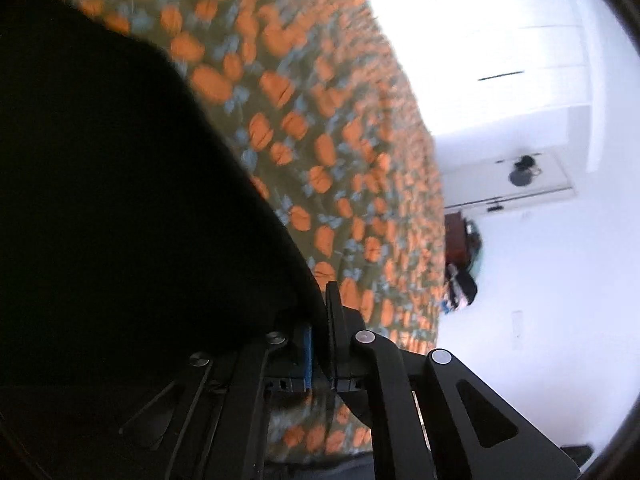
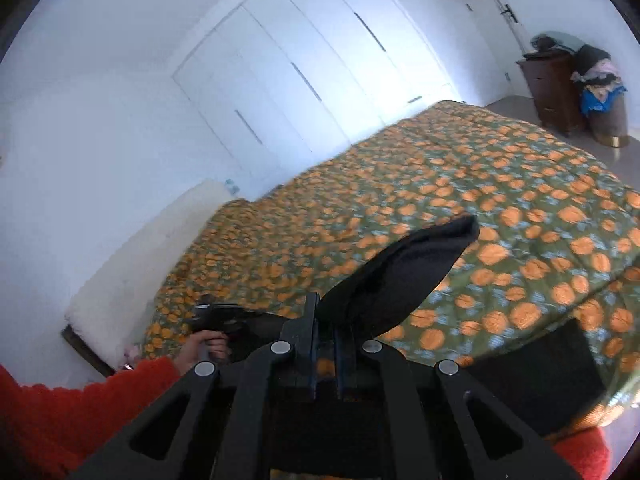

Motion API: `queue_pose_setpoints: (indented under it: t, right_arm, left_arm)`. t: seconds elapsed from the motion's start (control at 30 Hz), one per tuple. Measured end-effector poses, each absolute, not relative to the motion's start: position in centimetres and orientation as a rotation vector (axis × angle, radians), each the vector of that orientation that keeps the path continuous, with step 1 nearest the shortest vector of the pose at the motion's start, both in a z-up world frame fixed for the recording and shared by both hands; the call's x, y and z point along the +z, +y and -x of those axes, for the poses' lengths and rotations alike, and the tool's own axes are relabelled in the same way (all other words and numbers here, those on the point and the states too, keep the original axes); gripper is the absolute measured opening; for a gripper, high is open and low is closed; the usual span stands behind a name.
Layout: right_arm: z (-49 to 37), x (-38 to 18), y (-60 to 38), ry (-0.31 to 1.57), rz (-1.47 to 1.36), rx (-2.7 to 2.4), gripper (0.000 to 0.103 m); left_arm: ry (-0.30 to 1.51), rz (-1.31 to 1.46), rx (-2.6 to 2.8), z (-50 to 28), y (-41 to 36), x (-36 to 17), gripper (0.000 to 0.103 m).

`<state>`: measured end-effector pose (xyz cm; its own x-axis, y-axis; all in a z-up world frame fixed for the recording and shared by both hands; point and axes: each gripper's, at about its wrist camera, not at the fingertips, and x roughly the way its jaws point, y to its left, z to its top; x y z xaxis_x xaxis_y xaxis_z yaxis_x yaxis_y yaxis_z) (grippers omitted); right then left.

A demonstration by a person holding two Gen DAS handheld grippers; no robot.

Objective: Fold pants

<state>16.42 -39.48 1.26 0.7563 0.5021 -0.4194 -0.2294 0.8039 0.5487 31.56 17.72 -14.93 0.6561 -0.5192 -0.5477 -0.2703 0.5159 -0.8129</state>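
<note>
The black pants (image 1: 120,200) fill the left half of the left wrist view, and their edge runs down between the fingers of my left gripper (image 1: 320,320), which is shut on the cloth. In the right wrist view my right gripper (image 2: 326,320) is shut on another part of the black pants (image 2: 400,276), and a flap stands up to the right above the bedspread. More black cloth (image 2: 540,376) lies low at the right. The left gripper (image 2: 216,316) shows at lower left, held by a hand with a red sleeve (image 2: 80,408).
A bed with a green bedspread with orange flowers (image 2: 440,200) lies under both grippers. White wardrobe doors (image 2: 300,60) stand behind it. A brown dresser (image 2: 552,84) and a heap of clothes (image 2: 600,80) are at the far right. A white headboard cushion (image 2: 140,248) is on the left.
</note>
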Motion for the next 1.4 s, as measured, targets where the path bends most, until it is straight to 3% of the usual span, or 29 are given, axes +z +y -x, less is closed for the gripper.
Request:
queue_pose_setpoints:
  t: [0.1, 0.23, 0.43, 0.5, 0.67, 1.4]
  right_arm:
    - [-18.3, -0.7, -41.2, 0.633, -0.527, 0.355, 0.006]
    - [-20.6, -1.9, -43.1, 0.690, -0.543, 0.339, 0.006]
    - [-21.2, -10.1, -45.4, 1.105, -0.301, 0.164, 0.006]
    - [-20.9, -13.4, -46.0, 1.222, -0.263, 0.109, 0.006]
    - [-20.3, -16.0, -48.6, 1.285, -0.311, 0.049, 0.006]
    - [-19.1, -16.3, -51.4, 1.272, -0.360, -0.083, 0.006]
  left_arm:
    - [0.716, 0.894, -0.219, -24.4, 18.6, -7.2, 0.003]
    - [0.634, 0.702, -0.210, -13.1, 18.1, -2.6, 0.004]
    - [1.001, 0.720, -0.183, -4.7, 12.2, -15.0, 0.004]
    - [1.045, 0.714, -0.191, -4.1, 11.6, -16.1, 0.004]
    - [1.014, 0.661, -0.247, -3.3, 11.1, -14.3, 0.004]
    - [1.113, 0.560, -0.266, -7.7, 5.5, -16.3, 0.004]
